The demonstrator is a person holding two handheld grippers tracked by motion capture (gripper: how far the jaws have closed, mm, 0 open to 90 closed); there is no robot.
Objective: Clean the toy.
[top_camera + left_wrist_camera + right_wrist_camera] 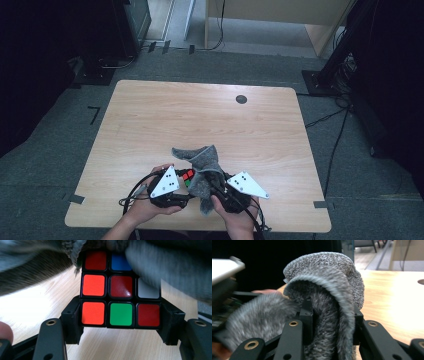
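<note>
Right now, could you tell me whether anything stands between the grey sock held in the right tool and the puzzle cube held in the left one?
Nothing visible does. The grey sock, gripped by the right tool, already drapes over the top of the puzzle cube, which the left tool clamps just above the table.

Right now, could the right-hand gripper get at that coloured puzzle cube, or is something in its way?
Probably not as things stand. The right gripper is shut on the grey cloth, so its jaws are full, and that cloth drapes over the top of the cube. The left gripper already clamps the cube's sides.
</note>
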